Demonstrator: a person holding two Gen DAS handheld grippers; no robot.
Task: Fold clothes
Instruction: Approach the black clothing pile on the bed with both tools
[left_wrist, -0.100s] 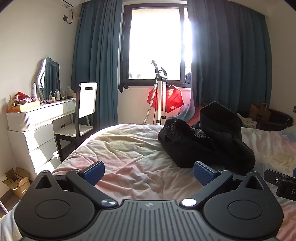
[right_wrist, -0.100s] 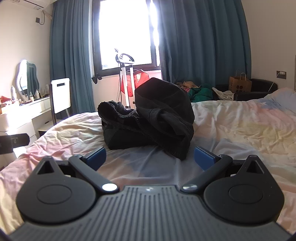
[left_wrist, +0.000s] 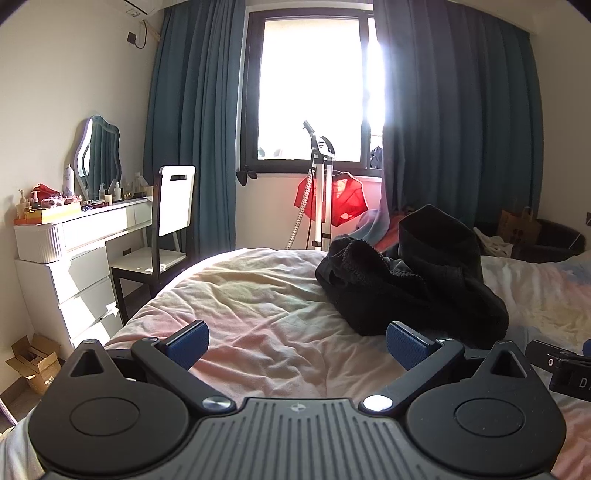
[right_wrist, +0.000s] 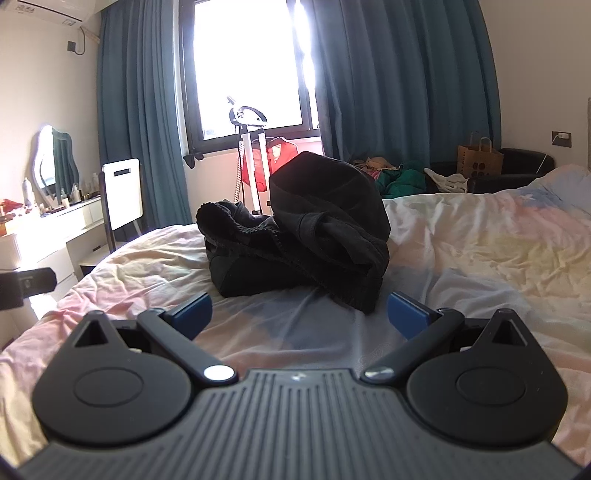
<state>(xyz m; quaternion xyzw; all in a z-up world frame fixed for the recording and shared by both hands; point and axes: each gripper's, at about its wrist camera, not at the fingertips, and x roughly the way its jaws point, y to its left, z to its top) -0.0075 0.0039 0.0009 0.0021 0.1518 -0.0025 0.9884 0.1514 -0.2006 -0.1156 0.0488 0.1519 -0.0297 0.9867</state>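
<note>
Both tongs, left tongs (left_wrist: 297, 345) and right tongs (right_wrist: 299, 315), gape empty; black clothes heap (right_wrist: 295, 236) just ahead on bed (right_wrist: 480, 240).

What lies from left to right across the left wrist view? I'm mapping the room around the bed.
White dresser with drawers → white-backed chair → steamer stand with a red garment → crumpled black clothes heap on the bed → brown paper bag.

Crumpled black knit clothes (right_wrist: 303, 236), pastel pink-yellow-blue blotched bed sheet (right_wrist: 480, 251), teal pleated curtains (left_wrist: 192, 129) at 11 o'clock, blue textured gripper pads (left_wrist: 186, 345)
</note>
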